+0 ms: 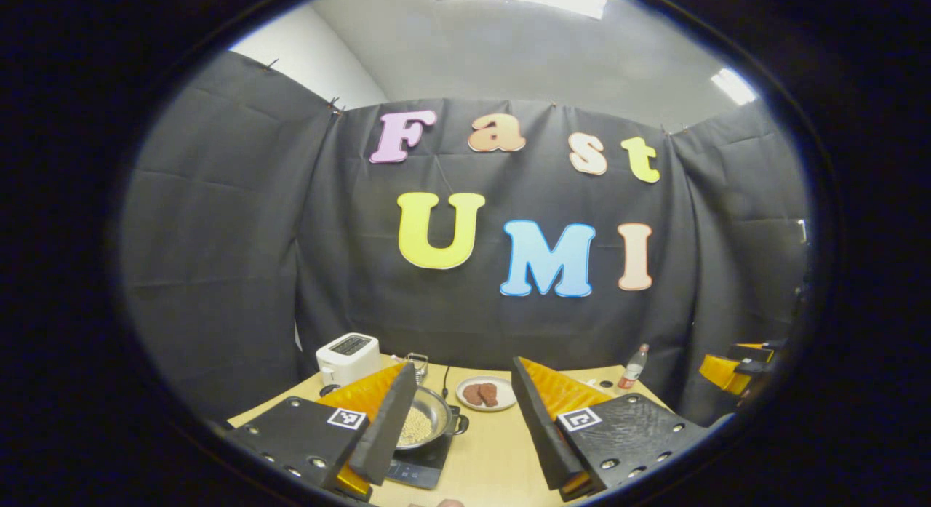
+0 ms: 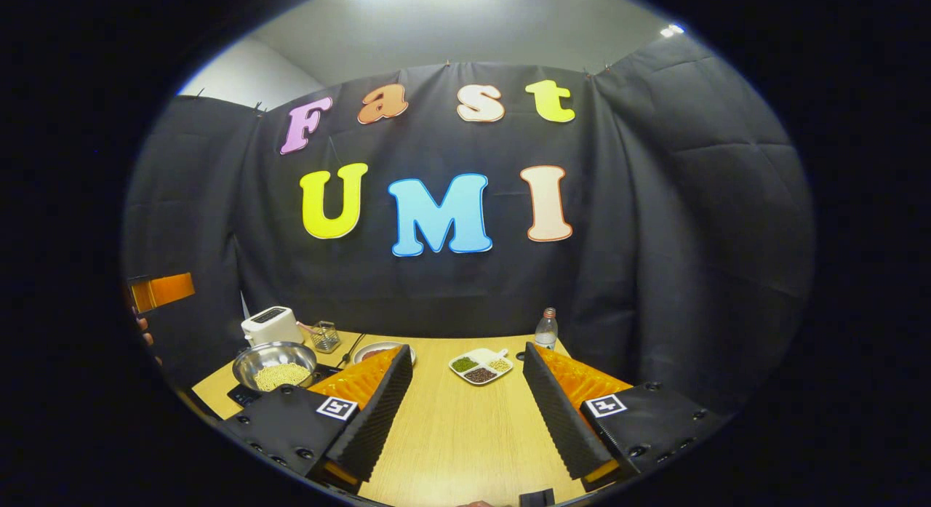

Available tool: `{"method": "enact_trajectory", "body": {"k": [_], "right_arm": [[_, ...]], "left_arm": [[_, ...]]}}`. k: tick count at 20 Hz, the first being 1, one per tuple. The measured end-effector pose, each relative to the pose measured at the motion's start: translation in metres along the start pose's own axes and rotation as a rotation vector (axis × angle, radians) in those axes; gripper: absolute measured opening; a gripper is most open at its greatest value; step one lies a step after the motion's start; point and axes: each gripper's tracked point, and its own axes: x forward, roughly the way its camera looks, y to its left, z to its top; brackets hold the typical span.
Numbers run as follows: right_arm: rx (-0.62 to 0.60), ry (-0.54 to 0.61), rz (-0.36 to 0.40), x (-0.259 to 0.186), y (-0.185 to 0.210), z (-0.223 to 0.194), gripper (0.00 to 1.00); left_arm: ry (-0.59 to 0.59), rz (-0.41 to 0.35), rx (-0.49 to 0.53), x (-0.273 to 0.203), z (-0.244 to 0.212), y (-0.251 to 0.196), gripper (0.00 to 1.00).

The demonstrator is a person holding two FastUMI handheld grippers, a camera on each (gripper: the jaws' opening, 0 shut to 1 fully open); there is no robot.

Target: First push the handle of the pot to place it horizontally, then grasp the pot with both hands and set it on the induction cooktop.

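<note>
A: In the left gripper view, the left gripper (image 1: 458,420) hangs above the table (image 1: 494,456) with its fingers spread wide, nothing between them.

B: And the pot (image 1: 429,420)?

A: It sits on the cooktop (image 1: 418,463), near the table's left edge, partly hidden behind the gripper's left finger (image 1: 385,427). It is a steel pot with pale grains in it, and a dark handle sticks out on its right side, roughly level.

B: The right gripper view agrees: the pot (image 2: 275,365) is at the table's left side, on the cooktop (image 2: 244,395), just past the right gripper's left finger.

A: How does the right gripper (image 2: 465,412) stand?

B: Spread wide as well, over bare wood (image 2: 465,434) near the front edge, gripping nothing and well apart from the pot.

A: What else is on the table?

B: A white toaster (image 2: 270,324) at the back left corner, with a small wire basket (image 2: 325,336) beside it. A plate (image 1: 486,394) with brown pieces lies behind the pot toward the middle. A divided dish (image 2: 480,366) of beans sits mid-table toward the back, and a bottle (image 2: 546,329) stands by the back edge on the right.

A: In the left gripper view an orange-and-black gripper body (image 1: 734,369) shows at the far right, off the table.
</note>
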Motion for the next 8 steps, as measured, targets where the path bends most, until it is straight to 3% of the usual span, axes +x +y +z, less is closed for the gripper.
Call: {"method": "enact_trajectory", "body": {"k": [8], "right_arm": [[0.06,0.027,0.006,-0.012,0.009,-0.01,0.92]], "left_arm": [[0.011,-0.019,-0.006,-0.013,-0.017,-0.009,0.77]]}}
